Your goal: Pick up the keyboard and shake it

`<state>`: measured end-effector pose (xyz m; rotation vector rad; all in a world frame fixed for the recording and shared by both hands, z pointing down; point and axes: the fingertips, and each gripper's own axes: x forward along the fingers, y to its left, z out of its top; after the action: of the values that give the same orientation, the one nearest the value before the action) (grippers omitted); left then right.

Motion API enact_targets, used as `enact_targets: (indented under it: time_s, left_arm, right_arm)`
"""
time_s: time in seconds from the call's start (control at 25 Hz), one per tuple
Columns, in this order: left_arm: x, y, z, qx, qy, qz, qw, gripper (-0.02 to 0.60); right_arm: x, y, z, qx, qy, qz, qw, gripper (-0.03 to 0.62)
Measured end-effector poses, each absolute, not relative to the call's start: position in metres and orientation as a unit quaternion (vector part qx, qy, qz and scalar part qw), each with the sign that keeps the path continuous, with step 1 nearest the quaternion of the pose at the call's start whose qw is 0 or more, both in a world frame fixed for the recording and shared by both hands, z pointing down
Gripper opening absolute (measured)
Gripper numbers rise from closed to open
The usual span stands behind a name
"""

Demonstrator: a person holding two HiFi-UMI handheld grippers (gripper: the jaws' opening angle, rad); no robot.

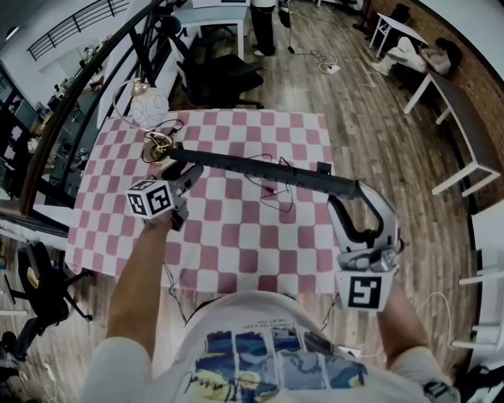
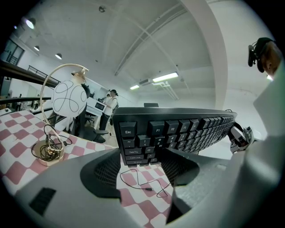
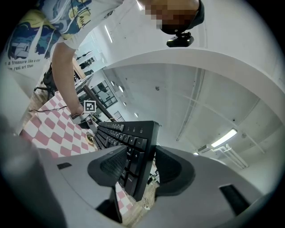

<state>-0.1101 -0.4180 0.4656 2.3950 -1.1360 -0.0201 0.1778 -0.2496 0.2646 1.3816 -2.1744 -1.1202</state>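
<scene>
A long black keyboard [image 1: 260,169] hangs in the air above the pink-and-white checked tablecloth [image 1: 236,244], seen almost edge-on from the head view. My left gripper [image 1: 186,170] is shut on its left end, by the Esc and Tab keys [image 2: 133,142]. My right gripper [image 1: 347,194] is shut on the opposite end, the pads pressing the numeric keys and the back of the keyboard [image 3: 131,142]. A thin black cable [image 1: 272,189] lies looped on the cloth beneath it.
A gold-based stand [image 1: 157,146] with a white ball [image 1: 150,106] sits at the table's far left. A black office chair [image 1: 224,71] stands behind the table, a person [image 1: 264,24] further back. White benches [image 1: 457,102] line the right wall.
</scene>
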Motion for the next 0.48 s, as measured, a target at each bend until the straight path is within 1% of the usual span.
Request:
enact_targets:
  time_s: [0.48]
  left_arm:
    - [-0.1096,-0.4177,0.4662,0.877,-0.414,-0.009,0.244,0.278]
  right_arm:
    - [0.1777,-0.2490,0.2651,0.486,-0.764,-0.391,0.162,0.198]
